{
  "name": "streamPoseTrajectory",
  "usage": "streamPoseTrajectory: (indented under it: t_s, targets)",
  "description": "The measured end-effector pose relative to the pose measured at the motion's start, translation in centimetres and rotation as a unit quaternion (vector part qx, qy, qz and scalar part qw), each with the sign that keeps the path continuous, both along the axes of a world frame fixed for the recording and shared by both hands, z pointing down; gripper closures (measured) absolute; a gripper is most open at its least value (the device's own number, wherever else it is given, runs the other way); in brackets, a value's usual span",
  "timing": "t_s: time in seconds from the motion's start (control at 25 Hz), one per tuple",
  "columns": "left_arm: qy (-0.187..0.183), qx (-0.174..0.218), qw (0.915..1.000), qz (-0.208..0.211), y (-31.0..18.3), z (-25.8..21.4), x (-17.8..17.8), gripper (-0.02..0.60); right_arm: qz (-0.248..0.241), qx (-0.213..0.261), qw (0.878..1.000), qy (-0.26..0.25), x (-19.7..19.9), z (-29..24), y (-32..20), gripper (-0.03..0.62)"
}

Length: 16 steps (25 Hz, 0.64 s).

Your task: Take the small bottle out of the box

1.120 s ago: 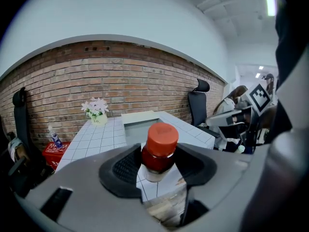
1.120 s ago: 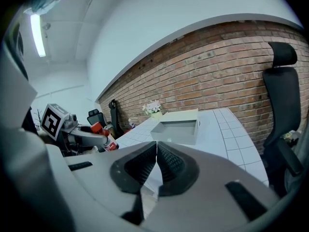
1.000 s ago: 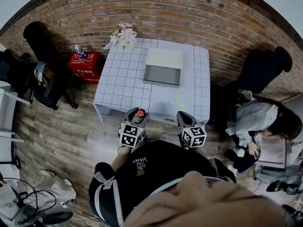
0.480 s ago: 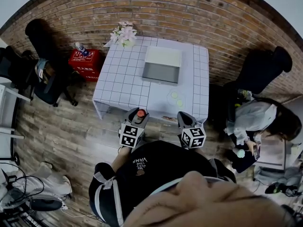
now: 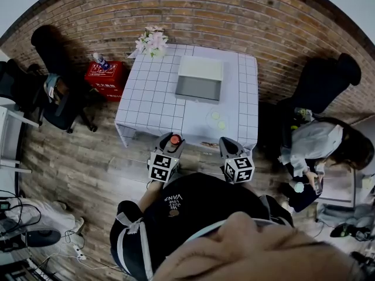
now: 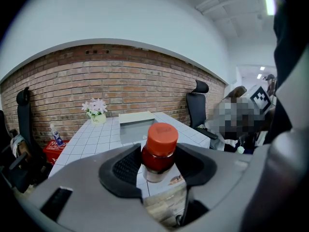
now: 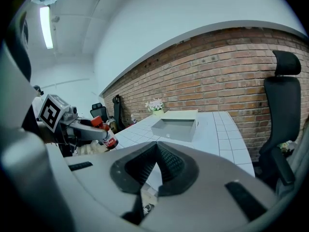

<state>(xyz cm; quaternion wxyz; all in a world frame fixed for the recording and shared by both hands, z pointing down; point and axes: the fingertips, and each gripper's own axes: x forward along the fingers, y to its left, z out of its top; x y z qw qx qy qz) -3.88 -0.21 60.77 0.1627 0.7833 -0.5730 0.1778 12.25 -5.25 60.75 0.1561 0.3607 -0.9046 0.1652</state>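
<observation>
**Status of the jaws**

- The left gripper [image 6: 156, 172] is closed on the small bottle [image 6: 158, 151]. Its jaws stand fairly wide apart because the bottle body fills the gap. A ribbed pad [image 6: 128, 166] presses on each side of the body.
- The bottle stands upright between the jaws. Its red cap rises above the pads and its pale lower part shows below them.
- The right gripper [image 7: 156, 149] has its jaws brought together with nothing between them.

**Position of the task items**

- The box [image 5: 199, 89] lies open on the tiled table [image 5: 151, 101], well ahead of both sets of jaws.
- The bottle is well apart from the box, level with the near edge of the table.
- In the right gripper view the left gripper and bottle appear off to the left of the right jaws, at about the same height.

**Change over the last second**

- Very little has changed. Both grippers keep the same place in the head view, and the left jaws have kept their opening around the bottle.
- The table and box sit slightly differently in the frame. This looks like a small movement of the head camera, not of the box.

**Meaning for the task**

- The removal itself appears complete, since the bottle is out of the box and held steadily.
- The moment reads as a pause. Probably only setting the bottle down remains.
</observation>
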Motion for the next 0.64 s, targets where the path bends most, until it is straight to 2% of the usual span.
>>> streamPoseTrajectory:
  t_s: [0.64]
  targets:
    - [-0.001, -0.003, 1.0000, 0.006, 0.29, 0.09, -0.56, 0.360, -0.001, -0.005, 1.000, 0.004, -0.61, 0.67, 0.43, 0.592]
